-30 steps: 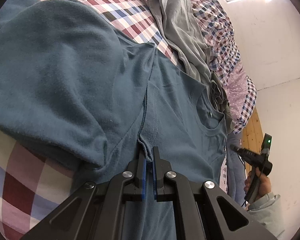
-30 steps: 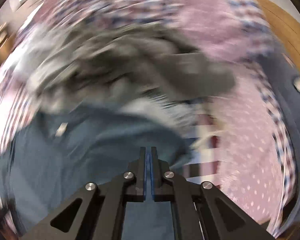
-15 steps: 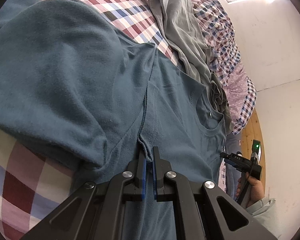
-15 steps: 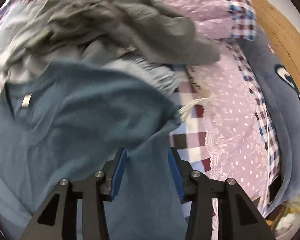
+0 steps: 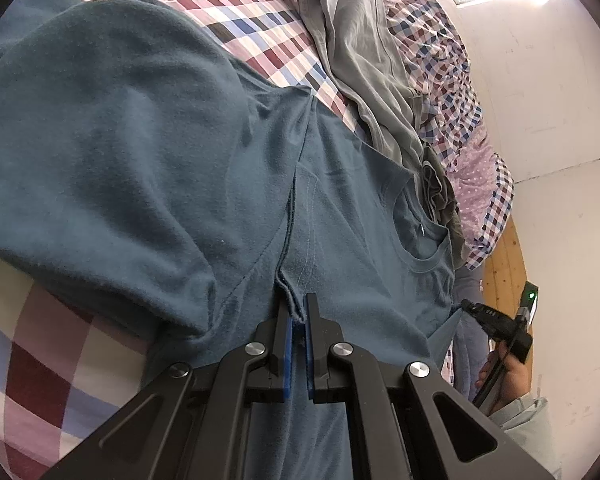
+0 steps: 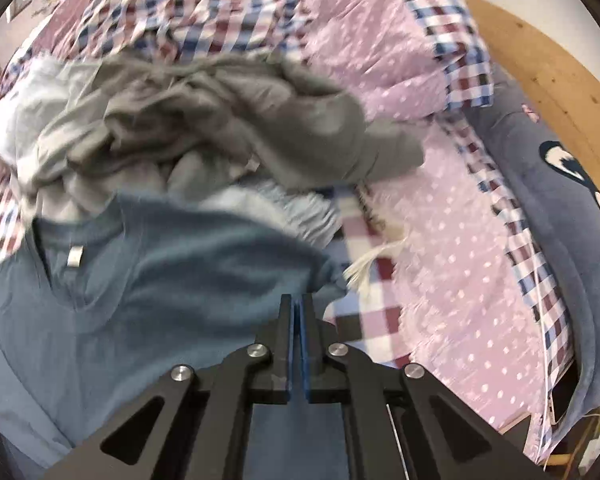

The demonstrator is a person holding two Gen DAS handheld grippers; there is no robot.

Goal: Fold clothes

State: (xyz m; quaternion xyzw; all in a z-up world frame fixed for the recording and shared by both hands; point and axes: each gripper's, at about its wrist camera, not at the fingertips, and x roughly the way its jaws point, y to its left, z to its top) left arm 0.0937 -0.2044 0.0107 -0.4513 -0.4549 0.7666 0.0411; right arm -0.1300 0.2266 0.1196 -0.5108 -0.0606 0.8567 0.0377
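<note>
Blue T-shirt (image 5: pixel 340 220) on bed (image 6: pixel 440 208): left gripper (image 5: pixel 298 320) still clamped on seam; right gripper (image 6: pixel 299 312), apart half-second ago, now closed on sleeve edge. Neck label (image 6: pixel 75 258) unreadable.

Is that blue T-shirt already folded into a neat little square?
No, the blue T-shirt lies spread out on the checked bedspread, its sleeve bunched up and its neckline still showing.

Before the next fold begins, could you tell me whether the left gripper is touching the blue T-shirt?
Touching. The left wrist view shows the left gripper closed on a fold of the blue T-shirt.
</note>
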